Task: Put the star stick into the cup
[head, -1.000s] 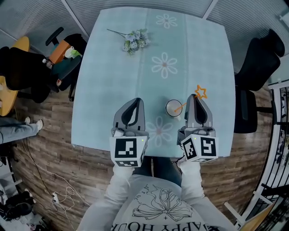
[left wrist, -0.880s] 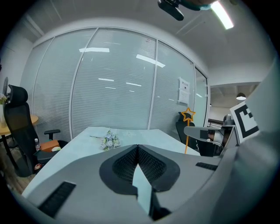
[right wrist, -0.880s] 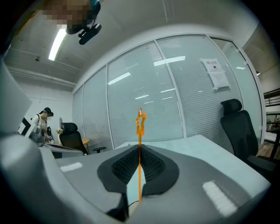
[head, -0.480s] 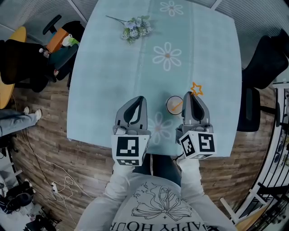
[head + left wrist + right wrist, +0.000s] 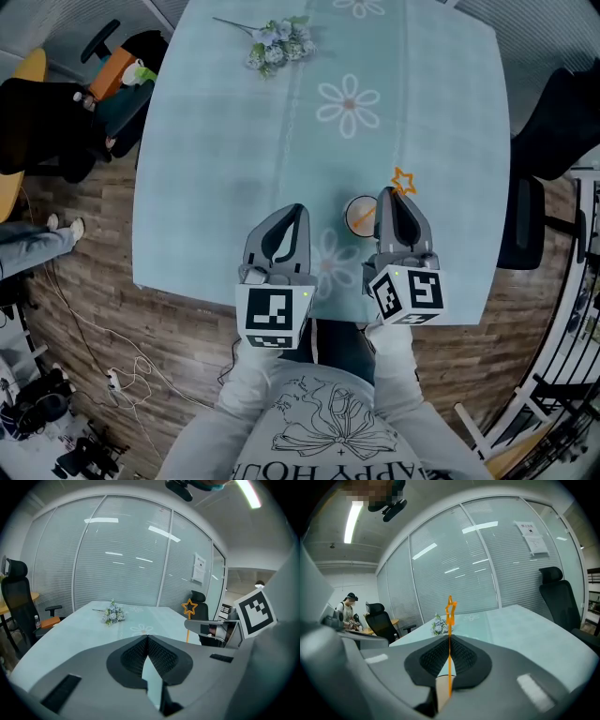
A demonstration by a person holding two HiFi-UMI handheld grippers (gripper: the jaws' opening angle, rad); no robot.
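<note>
An orange star stick (image 5: 403,180) is pinched between the shut jaws of my right gripper (image 5: 386,194). Its star points up and away, and its lower end slants down into the mouth of the small round cup (image 5: 356,217). The cup stands on the pale blue table (image 5: 225,159), just left of that gripper's tips. In the right gripper view the stick (image 5: 450,634) rises straight up between the closed pads (image 5: 461,656). My left gripper (image 5: 296,208) hovers shut and empty to the left of the cup. From the left gripper view (image 5: 147,637) the star (image 5: 189,606) shows at the right.
A bunch of pale flowers (image 5: 277,42) lies at the table's far end. Office chairs stand to the left (image 5: 56,122) and right (image 5: 562,122) of the table. The near table edge (image 5: 319,314) runs just under both grippers. A person (image 5: 348,606) sits far off.
The right gripper with the stick has edged slightly left, closer to the cup. The head view has shifted a little. The left gripper has stayed where it was.
</note>
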